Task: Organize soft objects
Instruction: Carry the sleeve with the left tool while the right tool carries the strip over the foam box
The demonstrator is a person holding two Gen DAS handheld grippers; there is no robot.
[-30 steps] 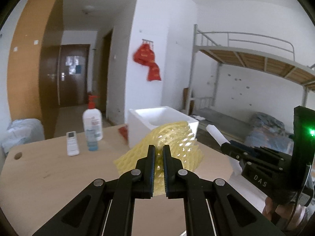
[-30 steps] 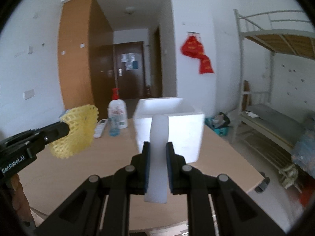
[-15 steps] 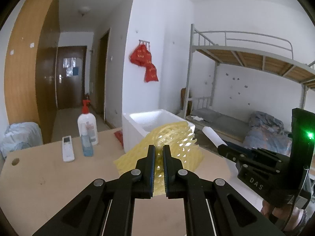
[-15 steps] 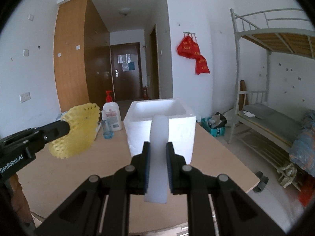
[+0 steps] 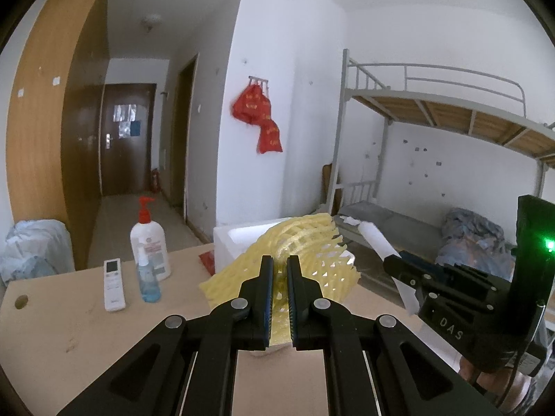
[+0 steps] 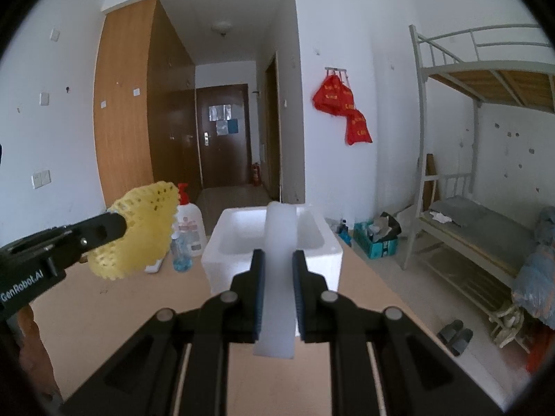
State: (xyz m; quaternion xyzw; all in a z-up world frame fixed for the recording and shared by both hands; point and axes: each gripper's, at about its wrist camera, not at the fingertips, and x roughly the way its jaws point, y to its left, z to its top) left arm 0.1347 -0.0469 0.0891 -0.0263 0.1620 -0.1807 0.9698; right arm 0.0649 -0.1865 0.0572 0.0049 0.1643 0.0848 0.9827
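My left gripper [image 5: 280, 263] is shut on a yellow foam net [image 5: 305, 246] and holds it above the wooden table [image 5: 69, 319]; the net also shows in the right wrist view [image 6: 138, 232]. My right gripper [image 6: 279, 260] is shut on a white foam strip [image 6: 280, 277], held upright in the air. The strip also shows in the left wrist view [image 5: 378, 242]. A white foam box [image 6: 274, 242], open on top, stands on the table just beyond both grippers; the net hides most of it in the left wrist view [image 5: 239, 239].
A pump bottle [image 5: 149, 239], a small blue bottle [image 5: 149, 277] and a white remote [image 5: 113, 284] stand at the table's far left. A bunk bed [image 6: 485, 173] is to the right. A blue box [image 6: 376, 239] sits on the floor.
Both grippers have risen with their loads. The foam box now sits lower in both views, and its open top shows in the right wrist view.
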